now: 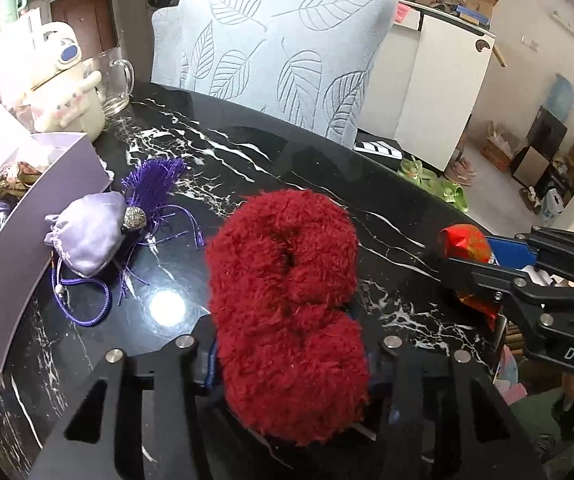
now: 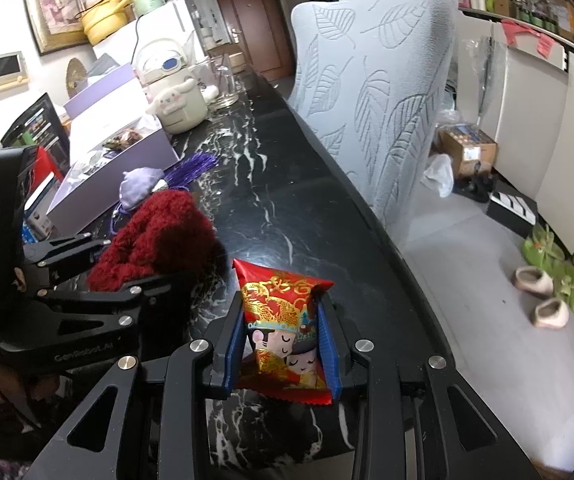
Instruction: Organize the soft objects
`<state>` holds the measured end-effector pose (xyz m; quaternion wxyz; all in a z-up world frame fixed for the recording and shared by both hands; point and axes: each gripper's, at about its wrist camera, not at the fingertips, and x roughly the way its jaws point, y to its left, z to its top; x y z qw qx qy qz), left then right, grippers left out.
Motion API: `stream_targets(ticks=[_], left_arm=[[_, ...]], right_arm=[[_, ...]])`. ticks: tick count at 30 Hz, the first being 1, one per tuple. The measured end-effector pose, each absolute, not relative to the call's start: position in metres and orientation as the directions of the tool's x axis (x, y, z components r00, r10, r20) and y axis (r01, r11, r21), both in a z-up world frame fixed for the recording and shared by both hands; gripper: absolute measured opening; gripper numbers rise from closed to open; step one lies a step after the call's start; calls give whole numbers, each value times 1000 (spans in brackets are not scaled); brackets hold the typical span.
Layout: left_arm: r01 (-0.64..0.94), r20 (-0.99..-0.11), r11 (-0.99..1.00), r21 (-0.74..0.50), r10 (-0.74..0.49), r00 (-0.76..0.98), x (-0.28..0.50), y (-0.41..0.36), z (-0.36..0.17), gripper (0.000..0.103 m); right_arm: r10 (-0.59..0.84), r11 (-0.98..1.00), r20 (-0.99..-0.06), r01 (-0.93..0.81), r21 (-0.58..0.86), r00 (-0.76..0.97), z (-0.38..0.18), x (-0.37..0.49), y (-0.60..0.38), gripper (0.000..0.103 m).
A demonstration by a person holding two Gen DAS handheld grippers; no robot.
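- Your left gripper was clamped on the fuzzy red soft thing; its jaws were hidden behind the fluff, which bulged up between them over the black marble table.
- Your right gripper was clamped on the red printed packet, its blue pads pressing both sides, the packet held upright just above the table.
- Seen from the red soft thing, the packet was off to its right, apart from it, near the table's edge.
- The lilac drawstring pouch lay on the table to the left of the red soft thing, touching a purple tassel just behind it.
- The open lavender box stood left of the pouch, right beside it.
- Beyond the box, a cream plush-style pot stood with a glass jug beside it.
- The leaf-patterned chair stood against the table's far edge.
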<state>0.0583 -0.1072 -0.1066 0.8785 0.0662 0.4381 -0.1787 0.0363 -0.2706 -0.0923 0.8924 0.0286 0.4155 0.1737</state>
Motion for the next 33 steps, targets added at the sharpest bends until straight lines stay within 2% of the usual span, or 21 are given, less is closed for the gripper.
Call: stream_targets(ticks=[13,33], left_arm=[[350,-772,933,-88,-286,568,35,-87,-91,48],[202,-764,974,-100,-206,611,-8,-22,-86,48]], right_arm=[[362,923,-722,-337,188,589,-87,29,-246,32],[479,838,-711,-508,197,515,-81,14,-176,32]])
